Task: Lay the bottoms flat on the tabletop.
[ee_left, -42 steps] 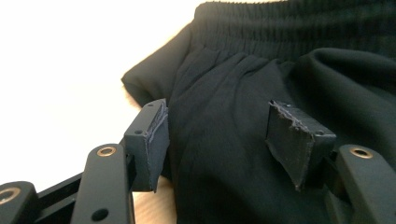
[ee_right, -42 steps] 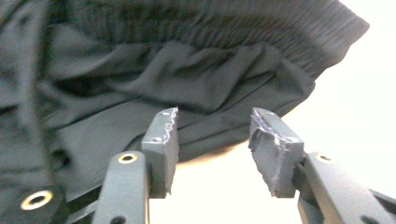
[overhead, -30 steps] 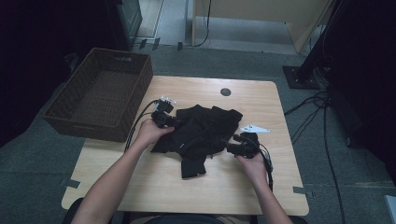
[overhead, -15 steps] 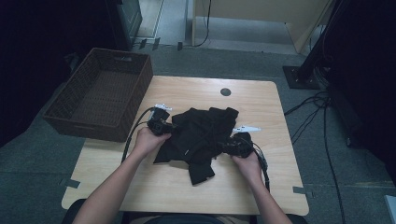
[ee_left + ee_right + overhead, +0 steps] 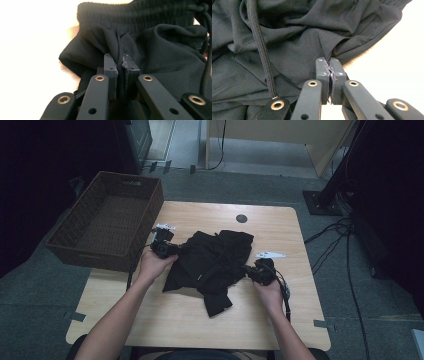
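A crumpled pair of black shorts with a ribbed waistband and a drawcord lies in the middle of the wooden table. My left gripper is at its left edge, shut on a pinch of the black fabric. My right gripper holds the right edge, its jaws closed with a thin fold of cloth between them. The shorts bunch up right in front of the right jaws.
A dark wicker basket stands off the table's left side, its rim level with the tabletop. A round black grommet sits near the table's far edge. Cables trail on the floor to the right.
Both grippers have slid toward the near left with the shorts held, dragging the garment a little across the table; the cloth hangs longer at the front.
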`<action>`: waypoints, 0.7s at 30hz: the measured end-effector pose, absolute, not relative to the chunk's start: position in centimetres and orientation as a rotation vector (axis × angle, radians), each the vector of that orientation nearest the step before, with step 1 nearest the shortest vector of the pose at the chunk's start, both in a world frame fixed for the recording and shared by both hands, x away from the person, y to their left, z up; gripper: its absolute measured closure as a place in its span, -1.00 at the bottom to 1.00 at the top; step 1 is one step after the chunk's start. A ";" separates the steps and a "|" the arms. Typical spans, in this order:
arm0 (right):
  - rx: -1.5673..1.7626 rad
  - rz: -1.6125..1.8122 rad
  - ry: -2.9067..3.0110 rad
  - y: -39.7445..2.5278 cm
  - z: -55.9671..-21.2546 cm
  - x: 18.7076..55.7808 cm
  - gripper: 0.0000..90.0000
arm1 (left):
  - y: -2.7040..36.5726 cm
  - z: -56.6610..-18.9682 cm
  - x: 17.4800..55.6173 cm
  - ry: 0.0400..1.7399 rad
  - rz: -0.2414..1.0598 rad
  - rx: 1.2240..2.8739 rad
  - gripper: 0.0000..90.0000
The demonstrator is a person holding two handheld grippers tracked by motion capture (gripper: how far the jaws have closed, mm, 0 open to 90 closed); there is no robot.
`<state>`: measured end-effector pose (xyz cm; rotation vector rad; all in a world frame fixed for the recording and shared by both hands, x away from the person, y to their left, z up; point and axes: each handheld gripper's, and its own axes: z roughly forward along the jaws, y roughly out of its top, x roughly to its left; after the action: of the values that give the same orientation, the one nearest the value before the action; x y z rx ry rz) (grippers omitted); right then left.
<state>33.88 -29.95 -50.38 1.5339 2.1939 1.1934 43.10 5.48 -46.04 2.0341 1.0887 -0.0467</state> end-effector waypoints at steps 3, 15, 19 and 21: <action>1.533 1.190 2.183 -30.1 -50.2 33.9 0.96 | 5.7 -45.9 43.1 1.085 -0.046 2.038 0.90; 1.572 1.161 2.072 -33.1 -48.3 34.5 0.97 | 7.4 -44.1 44.6 1.168 0.037 1.965 0.91; 1.588 1.107 2.061 -34.0 -47.5 36.5 0.97 | 6.8 -44.5 46.1 1.211 0.055 1.983 0.91; 1.595 1.090 2.057 -34.3 -47.5 37.0 0.97 | 6.4 -44.9 46.8 1.223 0.064 1.997 0.91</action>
<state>37.00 -34.25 -47.50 1.5955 2.0565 1.0900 46.79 6.37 -44.86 1.9973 1.2235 0.0642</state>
